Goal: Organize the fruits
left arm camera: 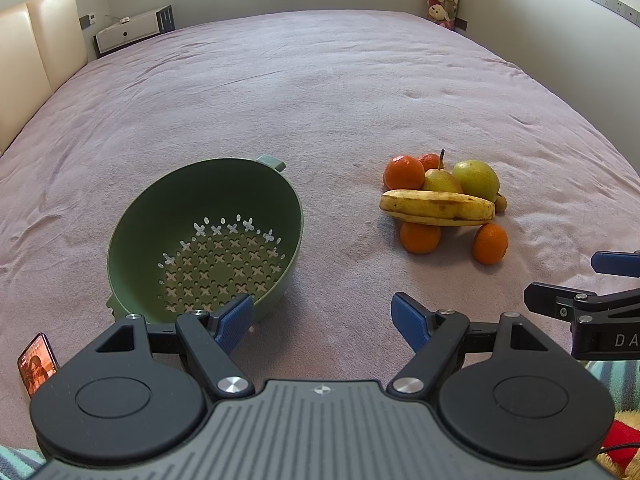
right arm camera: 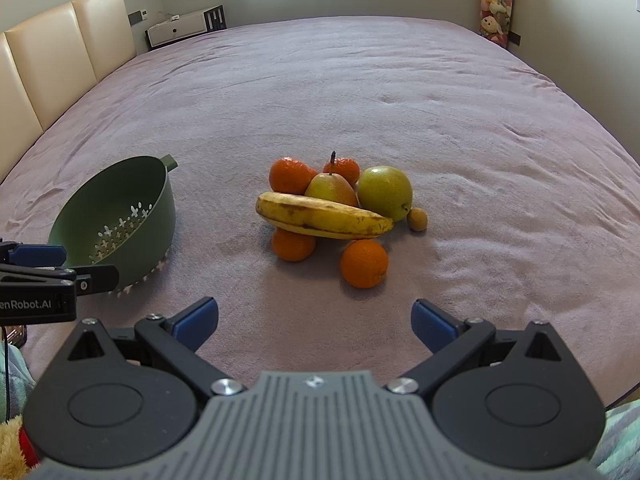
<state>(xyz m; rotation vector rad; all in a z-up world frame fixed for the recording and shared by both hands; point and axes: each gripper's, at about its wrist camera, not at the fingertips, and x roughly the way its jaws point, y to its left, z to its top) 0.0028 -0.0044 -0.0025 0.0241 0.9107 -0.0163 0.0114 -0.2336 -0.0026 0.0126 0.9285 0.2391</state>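
A green colander bowl lies tilted on the purple bedspread, also in the right wrist view. A fruit pile sits to its right: a banana across several oranges, two pears and a small brown fruit. The banana also shows in the left wrist view. My left gripper is open and empty, just short of the colander's near rim. My right gripper is open and empty, in front of the nearest orange.
The purple bedspread stretches far behind the fruit. A cream headboard stands at left, a white nightstand behind it. A phone lies at near left. Plush toys hang at the far right corner.
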